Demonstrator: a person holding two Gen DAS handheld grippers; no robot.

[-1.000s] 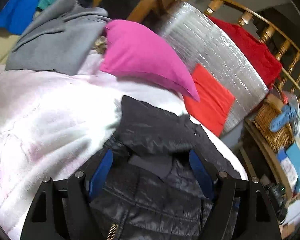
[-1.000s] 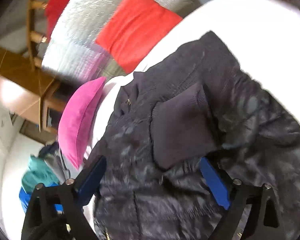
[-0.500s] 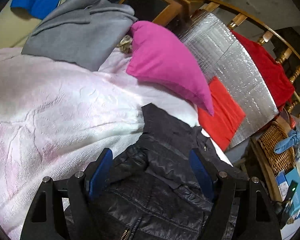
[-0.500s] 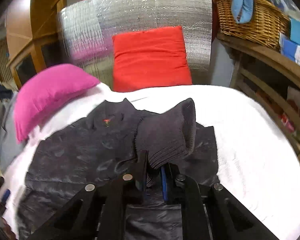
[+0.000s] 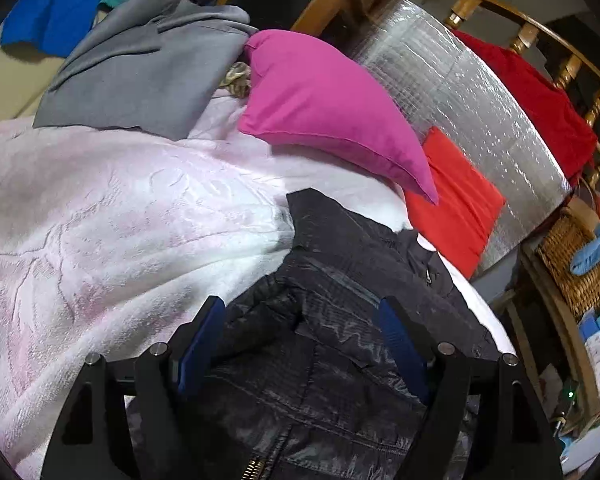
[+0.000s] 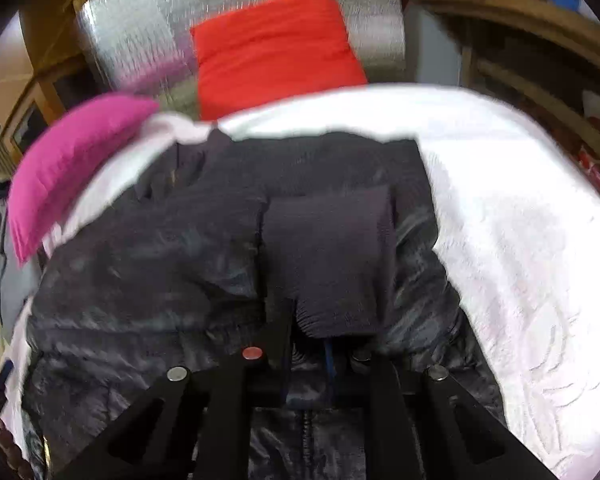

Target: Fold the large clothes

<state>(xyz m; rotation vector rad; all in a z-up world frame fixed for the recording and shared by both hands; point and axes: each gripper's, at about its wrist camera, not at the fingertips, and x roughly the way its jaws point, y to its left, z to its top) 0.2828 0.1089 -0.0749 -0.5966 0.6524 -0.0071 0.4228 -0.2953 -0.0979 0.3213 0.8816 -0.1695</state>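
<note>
L wrist view: black jacket (image 5: 340,320) lies on white-pink blanket (image 5: 100,240), collar end toward pink pillow (image 5: 324,108). Left gripper (image 5: 300,344) spread wide above jacket, blue pads (image 5: 202,344) either side, nothing pinched. Grey garment (image 5: 140,72) at far edge of blanket; red cushion (image 5: 456,200) against silver foil panel (image 5: 460,92); wicker basket (image 5: 572,264) at right.

R wrist view: blurred. Right gripper (image 6: 308,344) narrow, jaws just closed, then eased a touch, clamped on jacket's ribbed cuff (image 6: 332,256); sleeve folded over jacket (image 6: 140,272) body. Pink pillow (image 6: 72,168) left, red cushion (image 6: 276,48) behind.
</note>
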